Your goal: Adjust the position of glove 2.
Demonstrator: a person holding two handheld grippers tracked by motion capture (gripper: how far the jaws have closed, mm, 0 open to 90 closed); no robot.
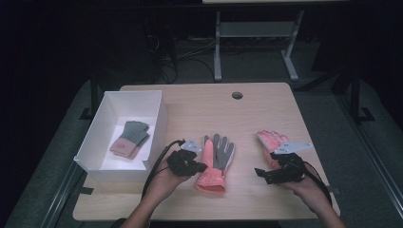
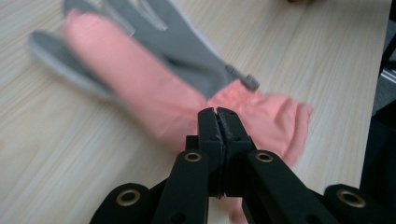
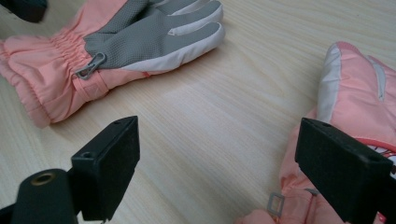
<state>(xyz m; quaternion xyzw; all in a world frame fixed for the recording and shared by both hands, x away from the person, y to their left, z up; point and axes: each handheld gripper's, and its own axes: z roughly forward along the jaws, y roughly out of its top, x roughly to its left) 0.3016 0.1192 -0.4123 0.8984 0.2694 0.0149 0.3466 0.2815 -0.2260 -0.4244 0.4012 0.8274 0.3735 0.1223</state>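
A pink ski glove with a grey palm point(image 1: 217, 160) lies palm up in the middle of the wooden table point(image 1: 247, 114). My left gripper point(image 1: 201, 167) is at its left edge, near the cuff. In the left gripper view the jaws of that gripper point(image 2: 217, 116) are shut over the pink cuff point(image 2: 275, 116), with nothing visible between them. A second pink glove point(image 1: 271, 141) lies to the right. My right gripper point(image 1: 263, 175) is just in front of it, pointing left. Its jaws point(image 3: 224, 163) stand wide open over bare wood, with the second glove point(image 3: 359, 88) beside the right jaw and the grey-palmed glove point(image 3: 140, 42) farther off.
A white box point(image 1: 95, 137) stands at the table's left edge, with a grey and pink knit glove point(image 1: 130, 138) inside. A round cable hole point(image 1: 237, 95) is near the far edge. Beyond the table stand a desk frame's legs point(image 1: 217, 47).
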